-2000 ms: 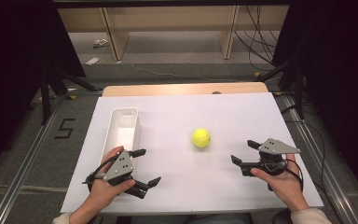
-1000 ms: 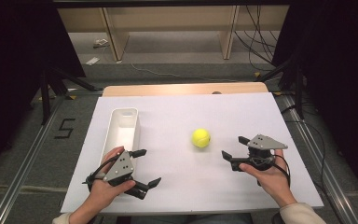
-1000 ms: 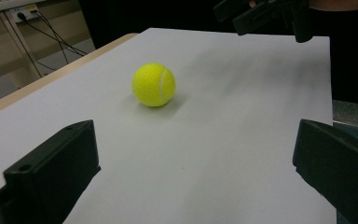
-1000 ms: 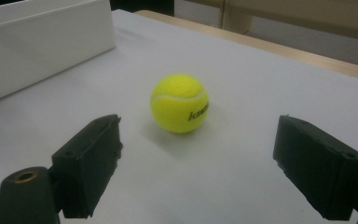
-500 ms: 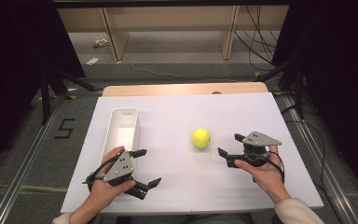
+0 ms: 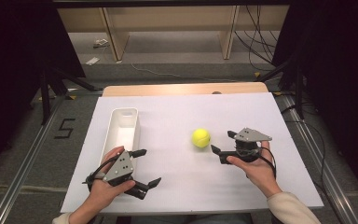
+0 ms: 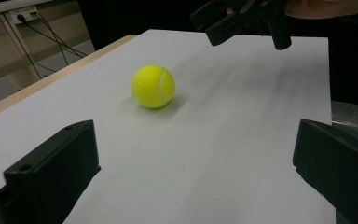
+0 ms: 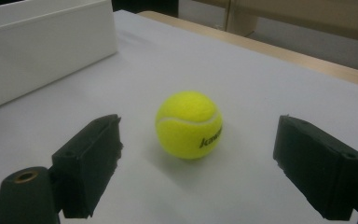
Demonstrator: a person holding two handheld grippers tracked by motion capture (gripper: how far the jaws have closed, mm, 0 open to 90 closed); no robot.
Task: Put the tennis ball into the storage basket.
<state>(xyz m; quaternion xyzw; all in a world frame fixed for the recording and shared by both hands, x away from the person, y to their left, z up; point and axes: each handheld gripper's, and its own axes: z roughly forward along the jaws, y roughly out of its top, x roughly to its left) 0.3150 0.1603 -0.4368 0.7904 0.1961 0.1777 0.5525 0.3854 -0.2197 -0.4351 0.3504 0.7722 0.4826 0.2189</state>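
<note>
The right gripper (image 6: 222, 143) is held low over the white table cover (image 6: 186, 186), w/ its fingers (image 8: 88, 163) apart and nothing between the pads. The yellow tennis ball (image 6: 200, 137) lies on the cover just in front of the fingertips, near them but not touching; in the right gripper view the ball (image 8: 189, 124) sits a bit ahead of the gap between the two black fingers, about centered, w/ some dark lettering on its side. The ball is free, no pad presses on it.

The left gripper (image 6: 145, 168) is in the person's left hand (image 6: 105, 186), resting low on the cover, fingers wide apart and empty. From these fingers the ball (image 7: 153, 86) is well ahead and a little to the left of the gap, far from the tips. Further ahead of them, beyond the ball, the right gripper (image 7: 235, 21) shows w/ the person's right hand (image 6: 256, 165) behind it.

A white tray (image 6: 121, 130), long and narrow, stands on the cover just beyond the left gripper's fingers, near the upper finger but I cannot tell if it touches. Seen from the right gripper's fingers, the tray wall (image 8: 46, 46) is to the left and well beyond the left finger, apart from the ball. The tray looks empty inside as far as the high view shows.
</note>
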